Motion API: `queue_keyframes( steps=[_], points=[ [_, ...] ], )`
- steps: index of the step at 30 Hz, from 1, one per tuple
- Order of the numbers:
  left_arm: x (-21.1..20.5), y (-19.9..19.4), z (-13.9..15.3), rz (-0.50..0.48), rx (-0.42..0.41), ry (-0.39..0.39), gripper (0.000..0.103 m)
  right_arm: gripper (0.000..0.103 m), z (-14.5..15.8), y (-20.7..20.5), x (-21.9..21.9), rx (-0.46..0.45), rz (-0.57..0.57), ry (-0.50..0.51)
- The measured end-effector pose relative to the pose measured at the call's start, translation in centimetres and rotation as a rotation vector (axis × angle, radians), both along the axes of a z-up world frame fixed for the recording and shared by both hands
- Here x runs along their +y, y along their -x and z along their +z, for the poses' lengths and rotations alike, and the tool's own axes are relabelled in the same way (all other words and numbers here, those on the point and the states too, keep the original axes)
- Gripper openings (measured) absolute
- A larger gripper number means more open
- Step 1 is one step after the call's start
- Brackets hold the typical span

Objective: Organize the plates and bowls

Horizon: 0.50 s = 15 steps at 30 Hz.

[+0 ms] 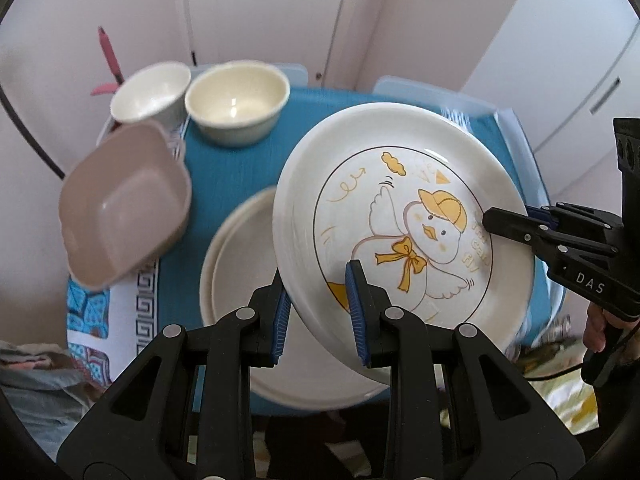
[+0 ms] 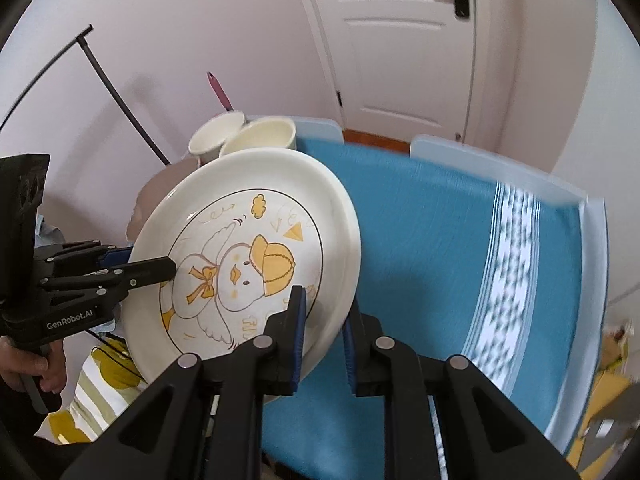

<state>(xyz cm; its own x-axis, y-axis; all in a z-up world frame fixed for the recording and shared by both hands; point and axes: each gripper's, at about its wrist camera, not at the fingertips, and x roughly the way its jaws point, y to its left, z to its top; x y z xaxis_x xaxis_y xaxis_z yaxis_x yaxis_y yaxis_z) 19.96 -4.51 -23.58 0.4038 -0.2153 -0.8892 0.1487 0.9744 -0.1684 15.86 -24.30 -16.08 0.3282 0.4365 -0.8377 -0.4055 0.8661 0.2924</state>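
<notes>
Aloft, duck plate (image 1: 404, 216) tilted above blue tabletop (image 2: 420, 232), near rim between left gripper (image 1: 318, 312) fingers, right rim between right gripper (image 2: 324, 336) fingers; both pinching it. Plain plate (image 1: 236, 276) lies beneath. Far left: two cream bowls (image 1: 236, 100), empty; taupe square bowl (image 1: 120, 204), empty. Right tabletop open.

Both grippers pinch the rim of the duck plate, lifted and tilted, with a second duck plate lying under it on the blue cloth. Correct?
Nearly. The plate under the duck plate is a plain plate with no print, as the left wrist view shows. Both grippers, left gripper and right gripper, do pinch the rim.
</notes>
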Motion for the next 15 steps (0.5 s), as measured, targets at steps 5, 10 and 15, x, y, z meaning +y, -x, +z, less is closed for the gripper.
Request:
queue_keyframes(
  steps=[5,10,15],
  points=[
    [1.4,0.7,-3.1,-0.06,0.046,0.027,0.024,0.016,-2.1,2.6,1.3,0.045,-0.082,0.007],
    [2.4,0.4,-5.3,-0.092,0.08,0.046,0.024,0.016,-3.3,3.9,2.7,0.053,-0.134,0.047],
    [2.5,-0.5,-6.3,-0.13,0.092,0.029,0.024,0.016,-3.9,4.4,3.5,0.044,-0.175,0.072]
  ],
)
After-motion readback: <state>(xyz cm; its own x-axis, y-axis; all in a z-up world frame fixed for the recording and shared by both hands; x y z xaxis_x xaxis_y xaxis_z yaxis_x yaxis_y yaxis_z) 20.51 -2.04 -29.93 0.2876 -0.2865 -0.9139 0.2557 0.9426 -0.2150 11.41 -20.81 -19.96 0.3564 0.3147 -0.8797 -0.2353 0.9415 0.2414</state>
